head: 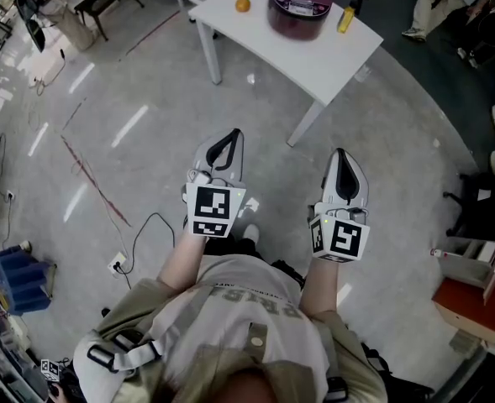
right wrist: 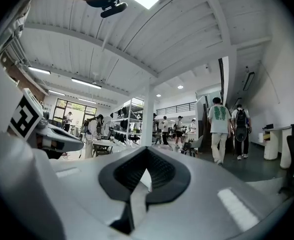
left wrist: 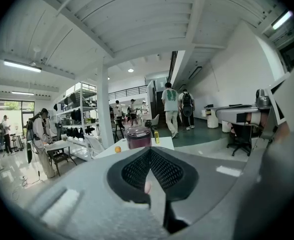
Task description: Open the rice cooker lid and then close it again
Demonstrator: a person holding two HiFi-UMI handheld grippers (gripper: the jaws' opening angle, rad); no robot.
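Purple and with its lid down, the rice cooker (head: pixel 298 7) is sitting on the white table (head: pixel 318 61), well apart from you. You are holding the left gripper (head: pixel 232 134) and the right gripper (head: pixel 340 153) by your waist, both claws pressed together on nothing. Before reaching for the lid you are probably needing to step closer and spread a claw. An orange (head: pixel 242 5) and a yellow bottle (head: pixel 345 18) are flanking the cooker; a cable (head: pixel 144 235) is trailing on the floor at your left.

Purple rice cooker (head: pixel 298 7), lid shut, upright on white table (head: pixel 314 57).
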